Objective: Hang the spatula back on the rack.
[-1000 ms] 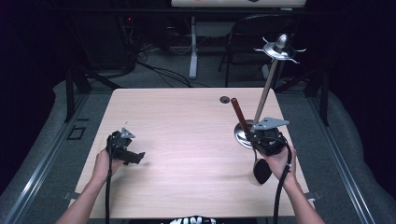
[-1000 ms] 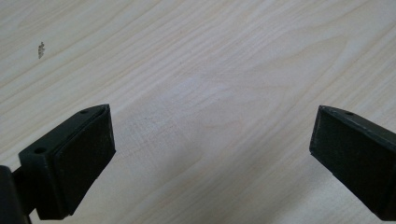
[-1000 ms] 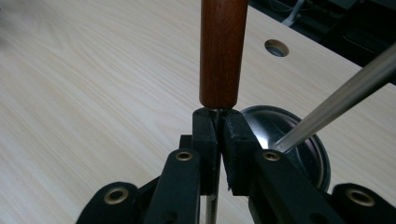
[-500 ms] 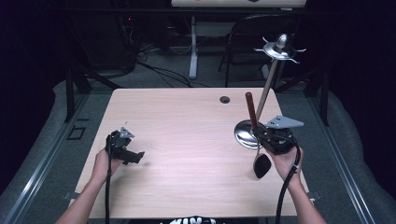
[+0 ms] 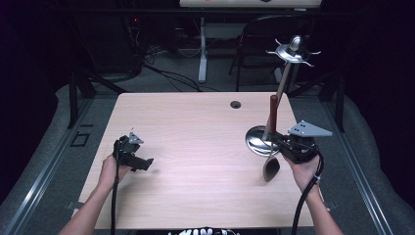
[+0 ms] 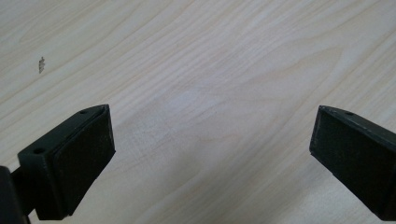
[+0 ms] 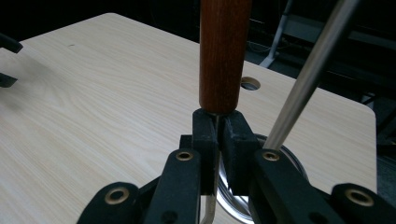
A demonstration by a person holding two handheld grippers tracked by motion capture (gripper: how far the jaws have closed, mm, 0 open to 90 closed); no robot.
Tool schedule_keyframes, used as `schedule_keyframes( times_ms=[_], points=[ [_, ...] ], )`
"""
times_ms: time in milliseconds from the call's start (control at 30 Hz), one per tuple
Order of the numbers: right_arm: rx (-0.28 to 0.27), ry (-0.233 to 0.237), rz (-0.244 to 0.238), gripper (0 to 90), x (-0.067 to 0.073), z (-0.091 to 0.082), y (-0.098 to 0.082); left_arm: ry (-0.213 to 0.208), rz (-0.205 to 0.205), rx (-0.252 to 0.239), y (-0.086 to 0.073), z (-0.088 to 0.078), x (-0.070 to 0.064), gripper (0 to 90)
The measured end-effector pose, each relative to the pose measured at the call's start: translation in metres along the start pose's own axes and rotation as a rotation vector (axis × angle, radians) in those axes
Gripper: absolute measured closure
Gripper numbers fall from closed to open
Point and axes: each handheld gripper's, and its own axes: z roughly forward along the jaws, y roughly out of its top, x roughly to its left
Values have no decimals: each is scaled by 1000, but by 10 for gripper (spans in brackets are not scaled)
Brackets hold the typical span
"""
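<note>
At table's right edge: right hand-held gripper [image 7: 217,135] clamped on spoon [image 5: 270,147] shank | bowl partly hidden | left hand-held gripper [image 6: 212,149] apart

table [image 5: 195,127]: light wood; chair [image 5: 259,34]: behind table; floor: cables [image 5: 161,73]

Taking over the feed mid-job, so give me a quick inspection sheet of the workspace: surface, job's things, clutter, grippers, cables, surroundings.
Surface: light wooden table, bare in the middle, with a round grommet hole near the far edge.
Job's things: wooden-handled utensil, handle up, dark head hanging low; metal utensil stand with round base and hooked top.
Clutter: nothing seen.
Grippers: right gripper shut on the utensil's thin metal shank just below the handle; left gripper open, empty, over the table.
Cables: one black cable trails from each gripper towards the person.
Surroundings: dark room, chair, floor cables behind the table.
</note>
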Motion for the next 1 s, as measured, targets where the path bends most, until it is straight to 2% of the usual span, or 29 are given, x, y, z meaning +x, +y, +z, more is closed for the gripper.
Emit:
schedule_keyframes(
  times_ms=[133, 333, 567, 800, 1000],
  points=[
    [0, -10, 7, 849, -2, -3, -1, 7, 8, -10, 3, 1, -2, 0],
    [-7, -32, 20, 849, -8, -8, 0, -15, 15, -8, 6, 4, -4, 0],
    [-18, -60, 36, 848, -16, -13, 3, -3, 20, -14, 7, 3, -5, 0],
    [-14, -79, 42, 848, -25, -16, 5, -10, 28, -11, 8, 5, -7, 0],
    [8, -64, 51, 847, -31, -16, 8, -9, 33, -7, 8, 5, -6, 1]
  ],
)
